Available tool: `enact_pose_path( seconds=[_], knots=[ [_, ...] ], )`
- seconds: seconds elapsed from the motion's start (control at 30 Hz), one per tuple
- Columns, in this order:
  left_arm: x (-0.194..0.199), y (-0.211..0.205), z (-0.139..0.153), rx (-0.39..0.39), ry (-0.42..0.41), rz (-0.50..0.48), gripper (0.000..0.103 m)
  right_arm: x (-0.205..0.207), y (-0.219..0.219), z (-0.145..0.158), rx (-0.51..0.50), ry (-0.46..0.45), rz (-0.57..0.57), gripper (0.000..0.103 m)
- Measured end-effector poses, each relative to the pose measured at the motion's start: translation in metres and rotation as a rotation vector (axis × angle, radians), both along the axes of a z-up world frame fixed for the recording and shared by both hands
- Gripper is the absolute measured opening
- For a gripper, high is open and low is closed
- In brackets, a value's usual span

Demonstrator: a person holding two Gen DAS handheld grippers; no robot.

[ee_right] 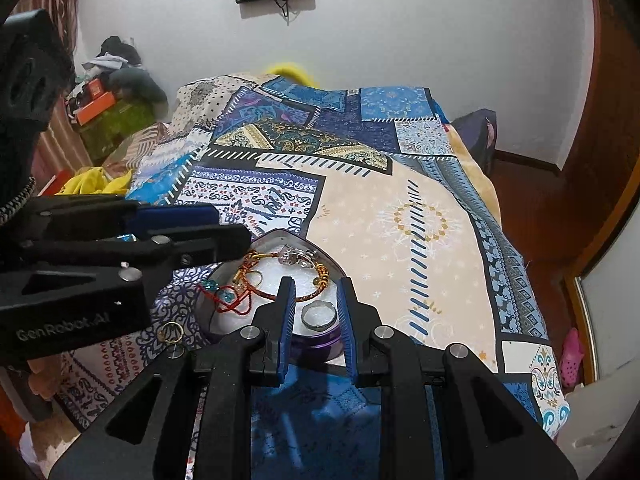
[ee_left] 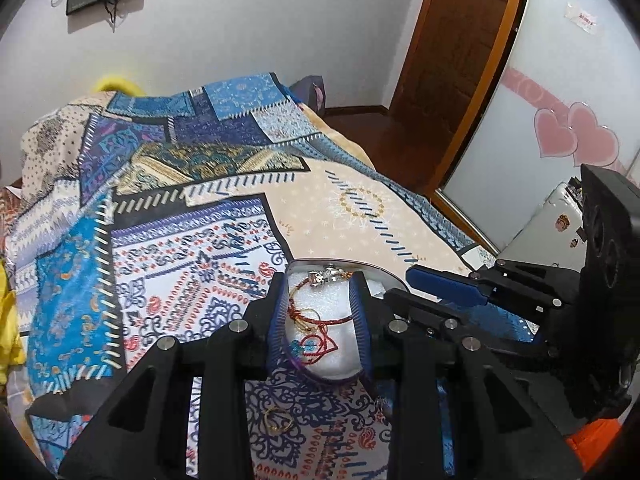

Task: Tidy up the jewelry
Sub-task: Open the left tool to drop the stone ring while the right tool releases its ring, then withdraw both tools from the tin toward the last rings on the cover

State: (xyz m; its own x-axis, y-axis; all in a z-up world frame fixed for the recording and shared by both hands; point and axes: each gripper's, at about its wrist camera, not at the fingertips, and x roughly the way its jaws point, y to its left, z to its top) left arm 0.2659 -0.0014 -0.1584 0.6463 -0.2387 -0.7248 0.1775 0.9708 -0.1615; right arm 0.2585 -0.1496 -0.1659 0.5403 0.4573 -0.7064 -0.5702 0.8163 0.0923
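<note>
A bed covered by a patchwork-print bedspread (ee_right: 400,216) in blue, cream and white fills both views, and everything lies on it near its close edge. On the white-and-navy patterned patch sits a shallow heart-shaped jewelry box (ee_right: 304,354) with a purple rim and a white padded lining.

The left gripper (ee_left: 320,312), black with blue ribbed pads, points down over the left half of the box; its jaws stand narrowly apart with nothing pressed between them, and the box lining shows through the gap. The right gripper (ee_right: 314,316), of the same make, points down over the near right part of the box; its jaws are likewise narrowly apart and grip nothing.

Inside the box, a red and gold braided cord bracelet (ee_right: 256,276) lies tangled across the lining, with a small silver charm piece (ee_right: 294,258) at the far end of the box. A plain silver ring (ee_right: 318,317) rests on the lining at the near side, framed between the right gripper's fingers without touching them.

Outside the box, just beside its left side on the bedspread, lies a thin gold ring (ee_right: 171,333).
</note>
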Motion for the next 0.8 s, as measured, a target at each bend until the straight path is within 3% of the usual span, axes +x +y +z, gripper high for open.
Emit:
enact_pose_path(
  seconds=[0.2, 0.27, 0.4, 0.8],
  knots=[
    [-0.019, 0.01, 0.015, 0.03, -0.035, 0.032, 0.03, -0.01, -0.006, 0.015, 0.014, -0.025, -0.013, 0.022],
    [-0.025, 0.015, 0.019, 0.032, -0.04, 0.042, 0.03, -0.014, -0.008, 0.018, 0.023, -0.031, -0.019, 0.029],
    [-0.038, 0.024, 0.022, 0.04, -0.042, 0.059, 0.03, -0.024, -0.009, 0.021, 0.027, -0.04, -0.022, 0.031],
    [-0.07, 0.039, -0.007, 0.073, 0.029, 0.07, 0.03, -0.045, 0.007, -0.014, -0.005, 0.052, 0.007, 0.031]
  ],
)
